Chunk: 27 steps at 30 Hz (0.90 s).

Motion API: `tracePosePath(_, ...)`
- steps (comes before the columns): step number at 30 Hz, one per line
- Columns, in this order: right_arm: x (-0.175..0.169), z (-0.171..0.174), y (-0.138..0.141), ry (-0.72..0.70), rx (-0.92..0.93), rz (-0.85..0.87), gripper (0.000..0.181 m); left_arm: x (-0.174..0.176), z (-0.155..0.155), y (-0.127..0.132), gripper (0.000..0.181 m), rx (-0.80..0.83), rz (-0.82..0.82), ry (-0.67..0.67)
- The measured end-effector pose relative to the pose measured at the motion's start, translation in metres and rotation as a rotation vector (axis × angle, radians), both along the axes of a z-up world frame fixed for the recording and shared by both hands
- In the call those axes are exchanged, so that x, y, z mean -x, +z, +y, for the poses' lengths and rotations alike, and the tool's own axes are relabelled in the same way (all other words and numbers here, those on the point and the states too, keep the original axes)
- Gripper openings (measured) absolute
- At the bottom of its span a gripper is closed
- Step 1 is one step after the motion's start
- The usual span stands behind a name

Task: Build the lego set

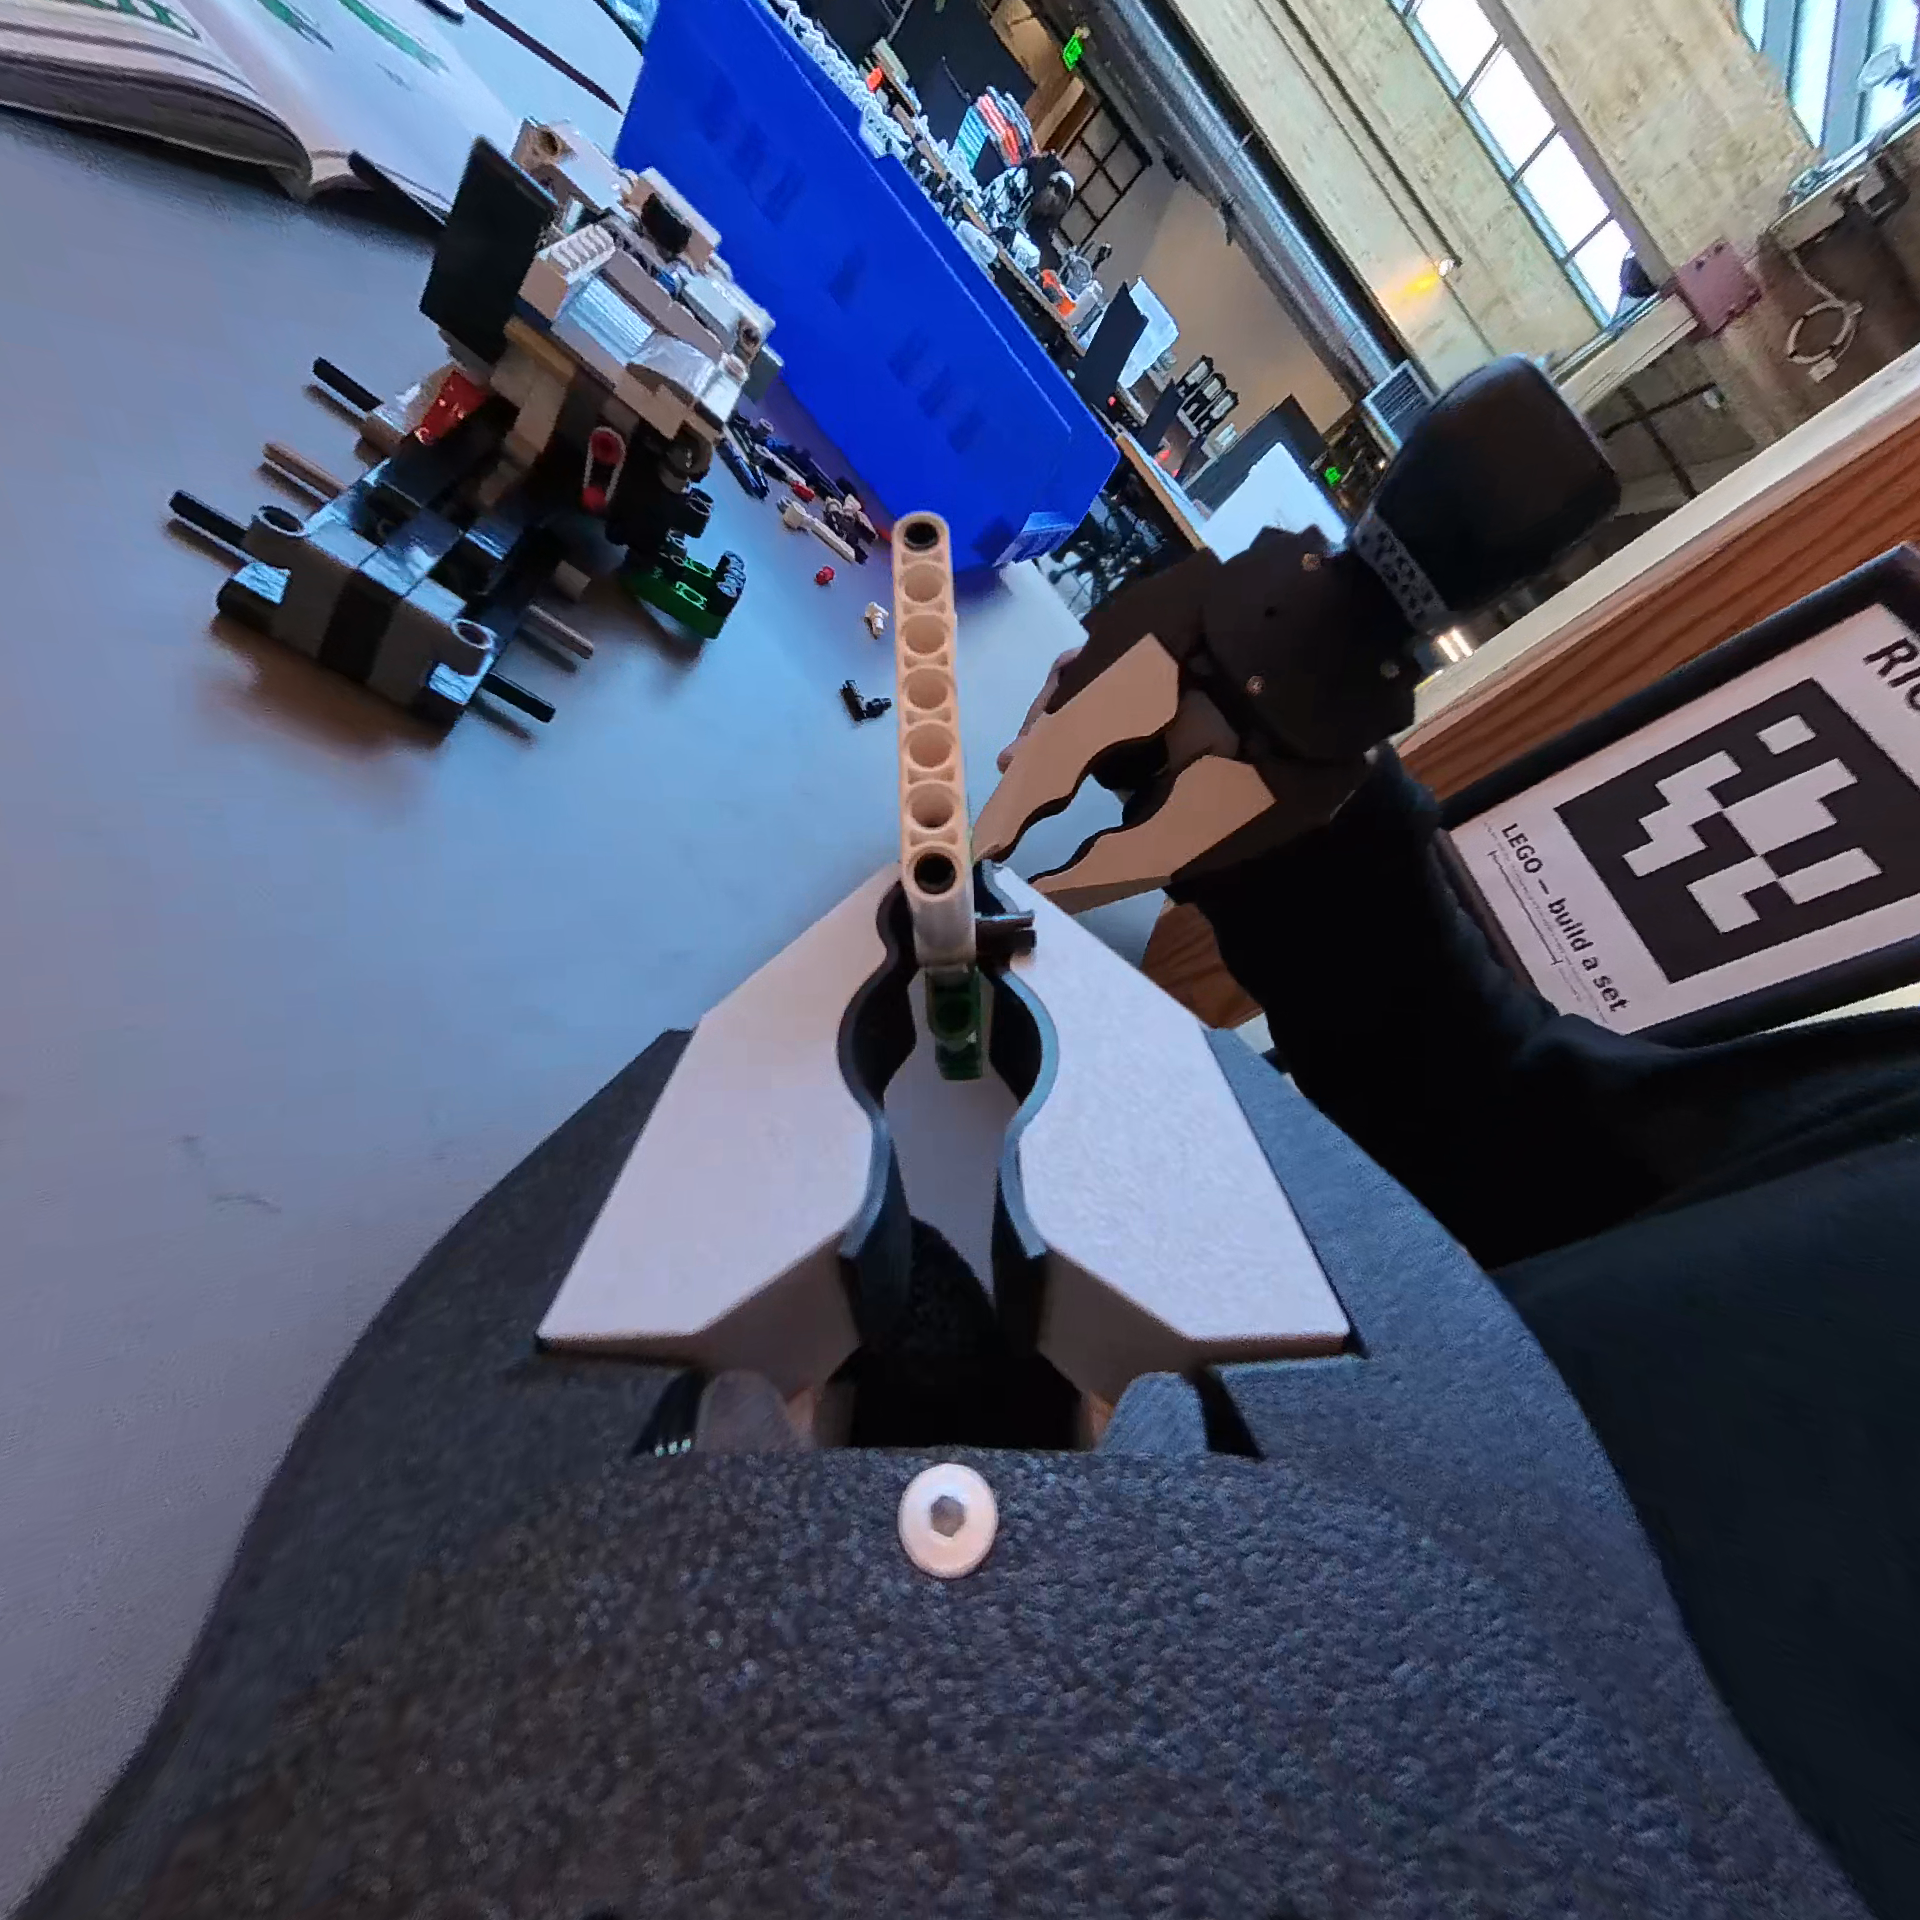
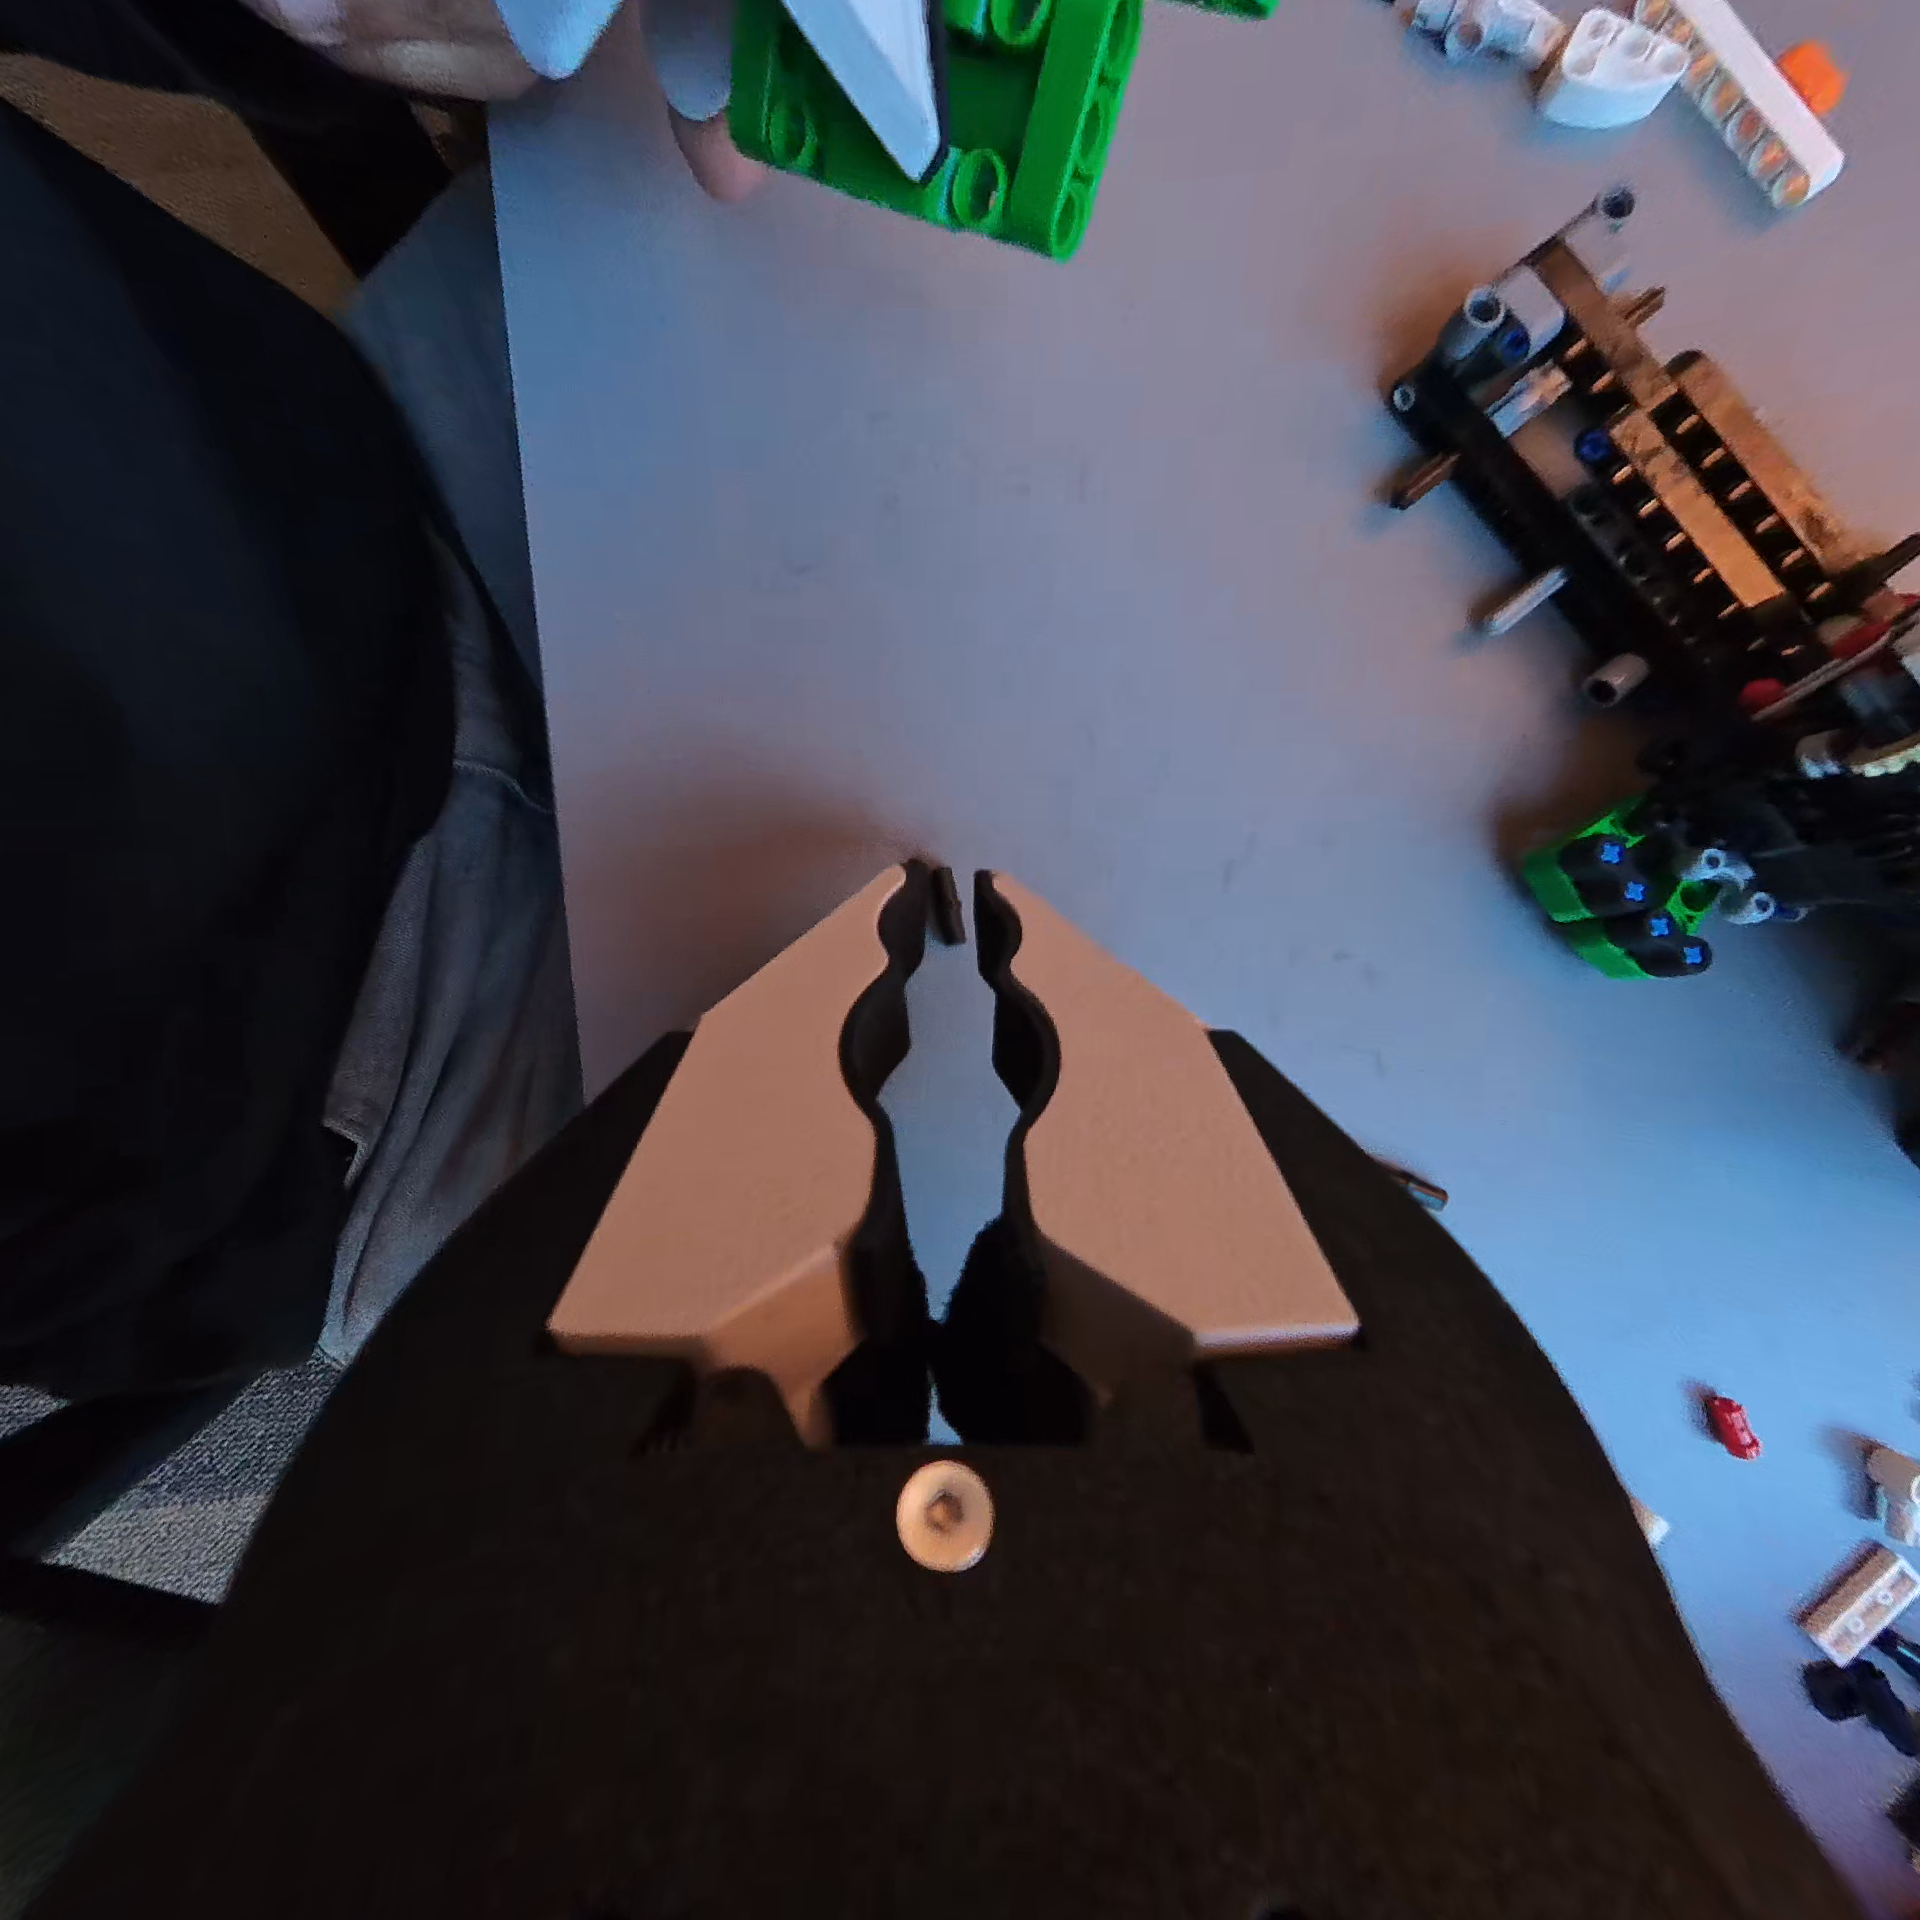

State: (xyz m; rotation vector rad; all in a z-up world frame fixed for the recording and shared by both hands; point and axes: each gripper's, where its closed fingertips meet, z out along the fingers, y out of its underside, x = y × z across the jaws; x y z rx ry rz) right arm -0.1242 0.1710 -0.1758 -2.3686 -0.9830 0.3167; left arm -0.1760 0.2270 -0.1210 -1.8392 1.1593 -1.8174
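We hold a sub-assembly and a pin over the table, with the model part built.

Our left gripper point(image 1: 940, 914) is clamped on a green frame point(image 1: 954, 1023) with a tan beam point(image 1: 925, 707) standing up from it. Our right gripper point(image 2: 948, 902) pinches a small black pin point(image 2: 947, 906) at its tips. The half-built model point(image 1: 499, 436) sits well apart on the table point(image 1: 260, 987), with loose parts point(image 1: 831, 520) scattered near a blue bin point(image 1: 883, 281). We judge that much building remains.
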Motion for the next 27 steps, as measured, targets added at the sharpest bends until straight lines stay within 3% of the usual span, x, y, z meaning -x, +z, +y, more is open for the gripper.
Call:
tracePosePath(11, 0.005, 0.0, -0.015, 0.066, 0.042, -0.014, 0.003, -0.002, -0.002, -0.002, 0.007, 0.027, 0.015, -0.025)
tracePosePath(15, 0.0, 0.007, -0.013, 0.052, -0.02, -0.075, 0.002, -0.005, -0.003, 0.004, 0.006, 0.137, -0.016, -0.049)
tracePosePath(17, 0.006, 0.023, 0.012, -0.009, -0.164, 0.066, 0.002, -0.007, -0.004, 0.012, 0.007, 0.302, -0.059, -0.076)
tracePosePath(20, 0.016, 0.053, 0.093, -0.153, -0.554, 0.442, 0.003, -0.011, -0.003, 0.021, 0.006, 0.564, -0.112, -0.114)
tracePosePath(22, 0.025, 0.055, 0.131, -0.187, -0.764, 0.696, 0.002, -0.015, -0.007, 0.025, 0.006, 0.664, -0.127, -0.146)
tracePosePath(23, 0.031, 0.055, 0.134, -0.182, -0.805, 0.755, 0.002, -0.017, -0.009, 0.027, 0.006, 0.696, -0.132, -0.155)
tracePosePath(25, 0.041, 0.058, 0.117, -0.18, -0.802, 0.696, 0.002, -0.018, -0.011, 0.032, 0.006, 0.753, -0.147, -0.166)
tracePosePath(27, 0.04, 0.056, 0.123, -0.186, -0.874, 0.683, 0.003, -0.017, -0.013, 0.036, 0.006, 0.789, -0.153, -0.166)
